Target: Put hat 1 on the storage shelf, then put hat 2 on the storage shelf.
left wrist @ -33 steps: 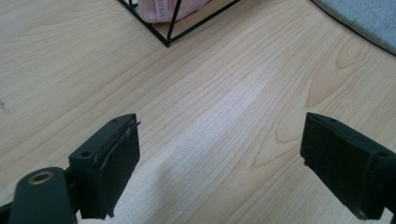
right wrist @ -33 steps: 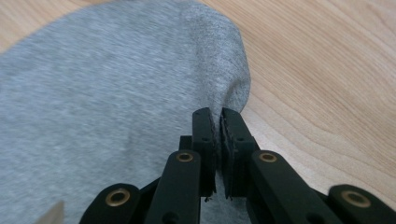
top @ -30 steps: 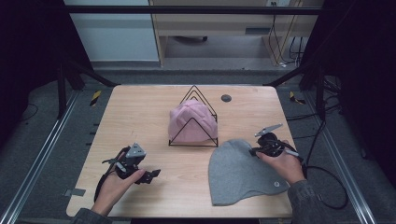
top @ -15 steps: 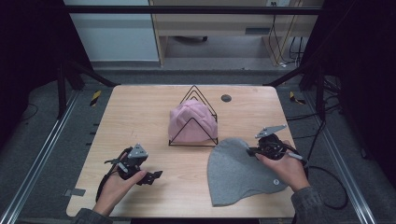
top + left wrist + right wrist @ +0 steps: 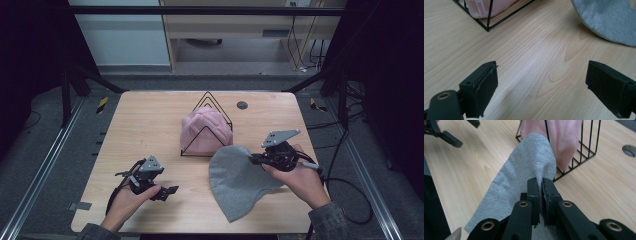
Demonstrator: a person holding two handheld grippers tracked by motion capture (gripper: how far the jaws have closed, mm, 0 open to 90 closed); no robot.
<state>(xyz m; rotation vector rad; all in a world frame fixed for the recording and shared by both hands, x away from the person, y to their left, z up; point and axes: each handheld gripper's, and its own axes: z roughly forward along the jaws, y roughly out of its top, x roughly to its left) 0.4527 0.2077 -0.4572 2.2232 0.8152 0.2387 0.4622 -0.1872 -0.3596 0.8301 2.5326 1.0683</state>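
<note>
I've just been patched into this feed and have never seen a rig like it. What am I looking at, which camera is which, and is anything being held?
No robot here: a person holds a hand gripper in each hand at a wooden table. The high view looks down from above; the other two cameras ride on the grippers, looking along their black jaws. The left gripper is open over bare wood, holding nothing. The right gripper is shut on the edge of a grey beanie, lifting that edge off the table. Behind it, a black wire rack holds a pink beanie.
</note>
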